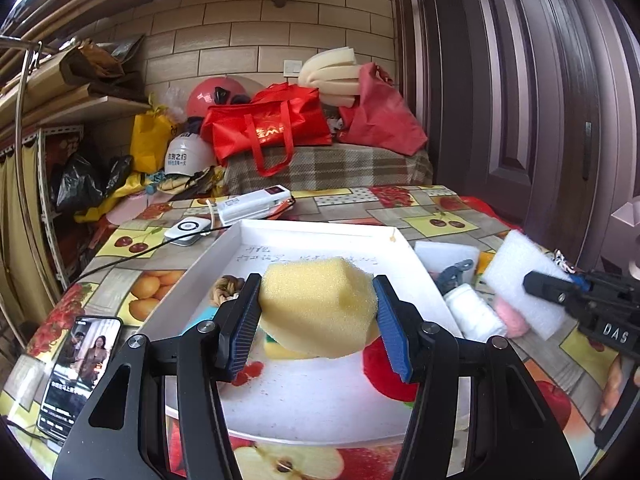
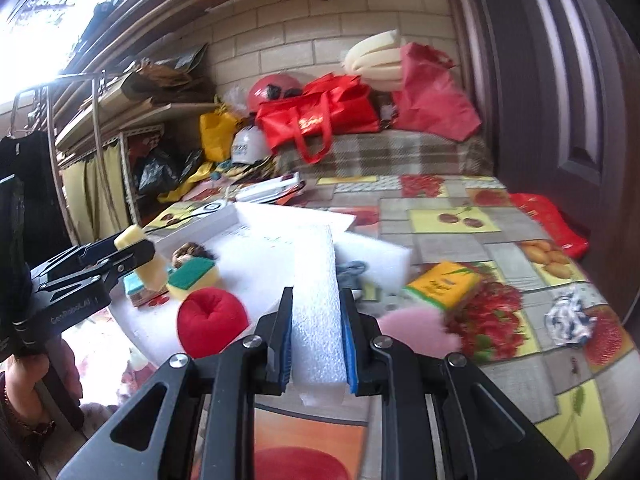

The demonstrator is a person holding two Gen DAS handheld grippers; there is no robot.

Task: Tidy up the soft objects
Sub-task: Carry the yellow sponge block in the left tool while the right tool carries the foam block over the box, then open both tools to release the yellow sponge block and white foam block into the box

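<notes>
Nearest you, your left gripper (image 1: 318,316) is clamped on a yellow sponge (image 1: 320,304), pads pressing both its sides, holding it above the white tray (image 1: 192,276). Under it lie a red plush apple (image 2: 212,322), a green-topped scrubber (image 2: 192,274) and a brown knot, perhaps a hair tie; the view blurs there. Your right gripper (image 2: 316,340) pinches a white foam slab (image 2: 316,280) upright, right of the tray's edge. Pink fluff (image 2: 416,328), a tissue pack (image 2: 442,286) and white blocks crowd that side. Farther right, the tablecloth (image 2: 460,240) lies open. A phone (image 1: 82,368) hems the tray's left.
</notes>
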